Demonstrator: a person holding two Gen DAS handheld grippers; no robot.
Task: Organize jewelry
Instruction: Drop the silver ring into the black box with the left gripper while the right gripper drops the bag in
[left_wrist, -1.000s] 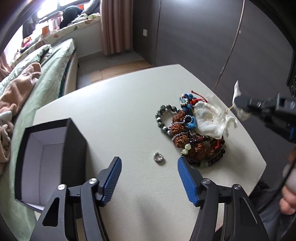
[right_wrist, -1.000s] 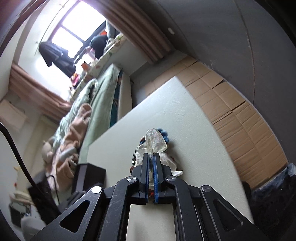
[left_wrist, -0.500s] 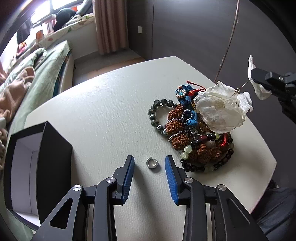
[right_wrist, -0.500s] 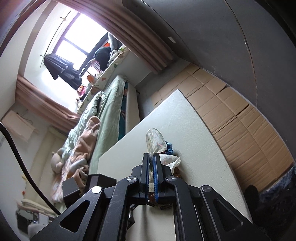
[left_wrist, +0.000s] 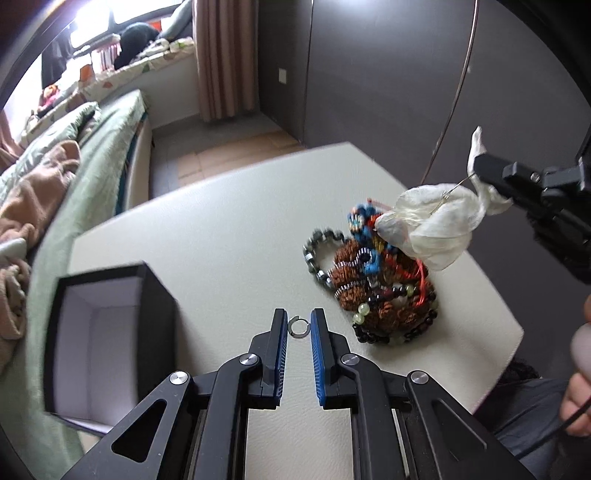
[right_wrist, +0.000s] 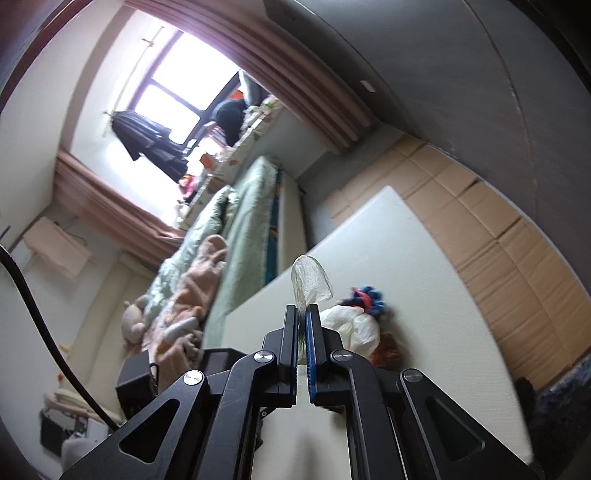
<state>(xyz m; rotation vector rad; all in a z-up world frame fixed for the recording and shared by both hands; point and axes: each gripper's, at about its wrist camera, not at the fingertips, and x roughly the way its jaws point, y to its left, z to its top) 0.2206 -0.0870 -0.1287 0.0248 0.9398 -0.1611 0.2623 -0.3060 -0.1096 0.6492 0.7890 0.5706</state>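
One ring, one box, one pouch, one bracelet heap, two tools, one tabletop.

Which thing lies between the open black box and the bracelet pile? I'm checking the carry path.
In the left wrist view, only the small silver ring, pinched in the left gripper, above bare white tabletop.

left wrist: steep, close on table | right wrist: shallower, same table

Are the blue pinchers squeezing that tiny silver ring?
Touching. In the left wrist view, the left gripper's blue pads have just been closing and sit against both sides of the small silver ring.
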